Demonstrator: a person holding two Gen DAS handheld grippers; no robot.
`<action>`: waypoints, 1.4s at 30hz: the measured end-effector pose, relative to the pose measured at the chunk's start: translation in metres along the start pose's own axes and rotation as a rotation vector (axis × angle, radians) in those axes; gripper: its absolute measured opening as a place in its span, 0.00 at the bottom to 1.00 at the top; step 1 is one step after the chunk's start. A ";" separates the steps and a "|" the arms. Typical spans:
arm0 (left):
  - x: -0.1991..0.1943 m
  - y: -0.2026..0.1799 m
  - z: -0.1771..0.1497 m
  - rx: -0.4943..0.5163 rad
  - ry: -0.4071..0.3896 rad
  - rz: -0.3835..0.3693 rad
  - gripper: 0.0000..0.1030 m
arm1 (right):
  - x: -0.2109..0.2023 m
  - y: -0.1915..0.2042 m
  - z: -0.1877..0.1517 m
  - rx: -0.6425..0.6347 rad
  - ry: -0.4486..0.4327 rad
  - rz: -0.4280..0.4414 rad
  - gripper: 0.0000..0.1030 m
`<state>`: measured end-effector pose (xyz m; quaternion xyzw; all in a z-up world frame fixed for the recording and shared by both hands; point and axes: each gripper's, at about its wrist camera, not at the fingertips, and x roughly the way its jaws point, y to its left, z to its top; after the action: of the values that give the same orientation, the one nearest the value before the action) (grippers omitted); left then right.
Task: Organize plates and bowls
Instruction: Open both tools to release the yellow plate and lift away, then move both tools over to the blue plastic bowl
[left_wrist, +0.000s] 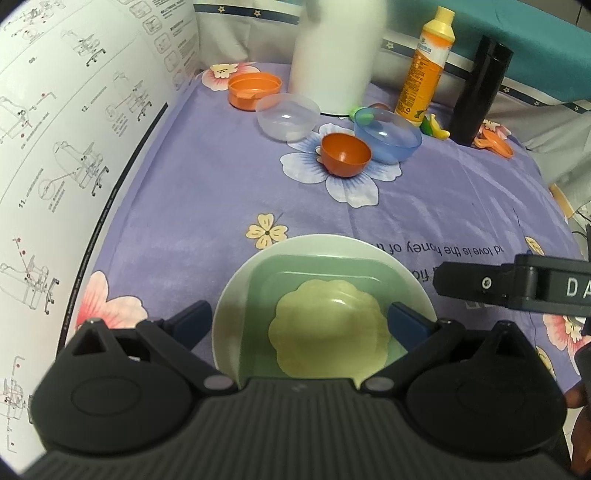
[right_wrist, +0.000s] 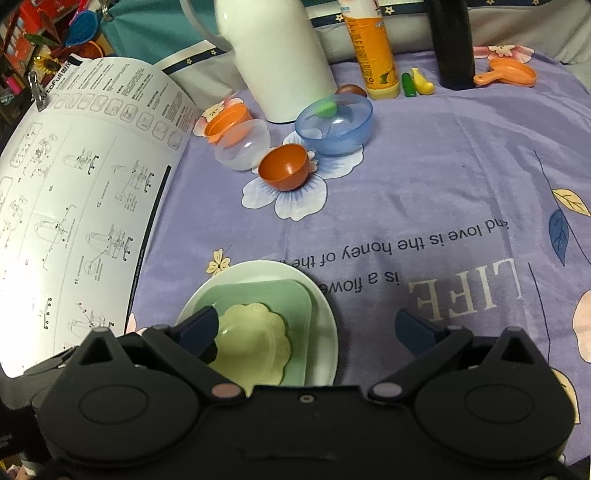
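Observation:
A stack sits near me on the purple cloth: a round white plate (left_wrist: 236, 295) (right_wrist: 325, 332), a square green plate (left_wrist: 266, 280) (right_wrist: 288, 302) on it, and a pale yellow scalloped dish (left_wrist: 328, 325) (right_wrist: 255, 343) on top. My left gripper (left_wrist: 301, 323) is open and empty, its fingers either side of the stack, just above it. My right gripper (right_wrist: 308, 328) is open and empty to the right of the stack; its body shows in the left wrist view (left_wrist: 517, 288). Farther back stand a small orange bowl (left_wrist: 345, 154) (right_wrist: 283, 167), a blue bowl (left_wrist: 388, 134) (right_wrist: 334, 123), a clear bowl (left_wrist: 288, 116) (right_wrist: 243, 144) and an orange container (left_wrist: 254, 89) (right_wrist: 226, 120).
A white instruction sheet (left_wrist: 74, 166) (right_wrist: 74, 206) rises along the left. At the back stand a white jug (left_wrist: 336, 55) (right_wrist: 277, 55), an orange-yellow bottle (left_wrist: 424, 66) (right_wrist: 373, 48), a black flask (left_wrist: 478, 92) (right_wrist: 452, 44), small toy items (right_wrist: 417, 83) and an orange toy pan (right_wrist: 508, 74).

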<state>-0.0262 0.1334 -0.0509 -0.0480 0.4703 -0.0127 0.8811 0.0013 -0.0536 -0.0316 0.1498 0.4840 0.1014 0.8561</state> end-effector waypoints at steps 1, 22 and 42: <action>0.000 -0.001 0.000 0.002 0.001 0.002 1.00 | 0.000 -0.001 0.000 0.003 0.000 -0.001 1.00; 0.013 -0.018 0.007 0.047 0.023 0.010 1.00 | 0.002 -0.020 0.004 0.072 -0.008 -0.012 1.00; 0.058 -0.036 0.094 0.070 -0.083 -0.003 1.00 | 0.032 -0.068 0.067 0.167 -0.052 -0.086 1.00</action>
<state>0.0850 0.1006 -0.0438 -0.0185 0.4324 -0.0285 0.9010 0.0771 -0.1180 -0.0484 0.2025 0.4743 0.0200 0.8565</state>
